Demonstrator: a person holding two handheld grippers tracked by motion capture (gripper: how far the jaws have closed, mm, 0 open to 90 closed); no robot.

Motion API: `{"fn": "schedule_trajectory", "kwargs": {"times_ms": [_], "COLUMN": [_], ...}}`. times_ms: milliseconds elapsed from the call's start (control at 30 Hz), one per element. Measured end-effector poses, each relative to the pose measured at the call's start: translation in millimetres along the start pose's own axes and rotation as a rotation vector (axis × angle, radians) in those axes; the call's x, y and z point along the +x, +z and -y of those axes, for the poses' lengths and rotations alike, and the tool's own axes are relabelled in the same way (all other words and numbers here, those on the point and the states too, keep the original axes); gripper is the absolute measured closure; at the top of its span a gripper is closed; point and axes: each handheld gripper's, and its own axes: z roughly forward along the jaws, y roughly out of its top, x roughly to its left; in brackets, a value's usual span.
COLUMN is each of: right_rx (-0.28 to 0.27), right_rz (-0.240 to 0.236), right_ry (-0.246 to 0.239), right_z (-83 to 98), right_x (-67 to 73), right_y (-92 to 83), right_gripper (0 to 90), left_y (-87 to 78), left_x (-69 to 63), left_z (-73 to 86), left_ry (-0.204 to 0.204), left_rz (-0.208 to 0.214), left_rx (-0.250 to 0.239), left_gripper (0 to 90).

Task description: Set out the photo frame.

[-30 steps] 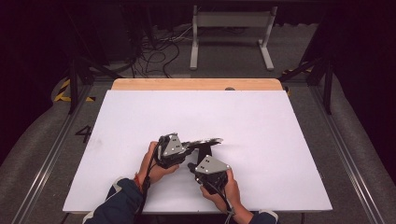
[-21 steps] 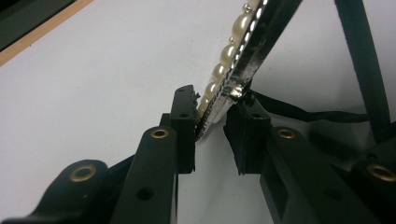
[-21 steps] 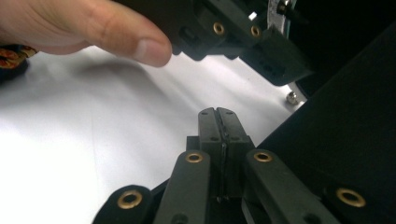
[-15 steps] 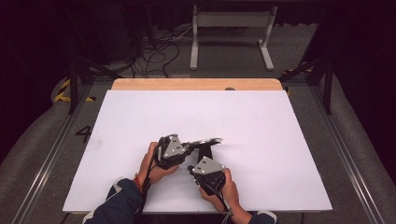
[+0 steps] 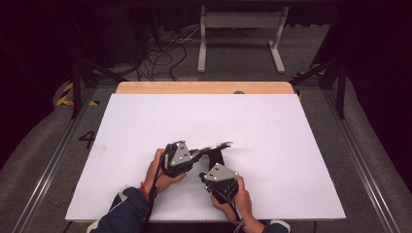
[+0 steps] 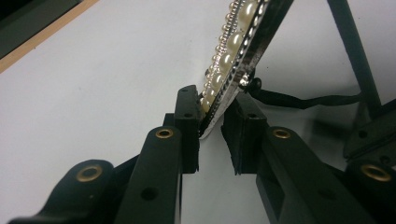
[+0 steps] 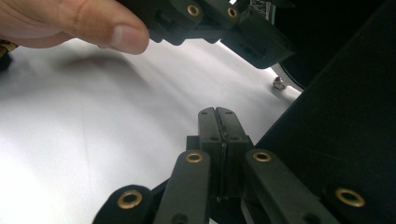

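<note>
While my left gripper (image 6: 210, 133) has just been closing, its fingers (image 6: 187, 116) pinch the pearl-trimmed clip (image 6: 236, 44) by its end.

That clip runs to the upper right of the left gripper view and sits mid-frame over the white table (image 5: 145, 121) in the high view; I judge the hold firmer now. My right gripper (image 7: 217, 114) is clenched on nothing, beside a black panel (image 7: 345, 121).

Table (image 5: 145, 121): white rectangular top, with a light wooden strip (image 5: 204, 88) along its far edge. Black flat piece (image 5: 216, 158) lies on it near the front edge, well apart from the wooden strip.
</note>
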Motion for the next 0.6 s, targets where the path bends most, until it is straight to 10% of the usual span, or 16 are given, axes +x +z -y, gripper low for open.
{"fn": "schedule_trajectory", "kwargs": {"times_ms": [600], "right_rx": [0.001], "right_rz": [-0.010], "right_ry": [0.041], "right_z": [4.6], "right_x": [-10.6], "right_y": [-7.1], "right_gripper": [90.0], "left_y": [-3.5], "left_x": [1.2], "left_z": [-4.0], "left_ry": [0.001], "left_rz": [0.032], "left_rx": [-0.075], "left_gripper": [63.7]}}
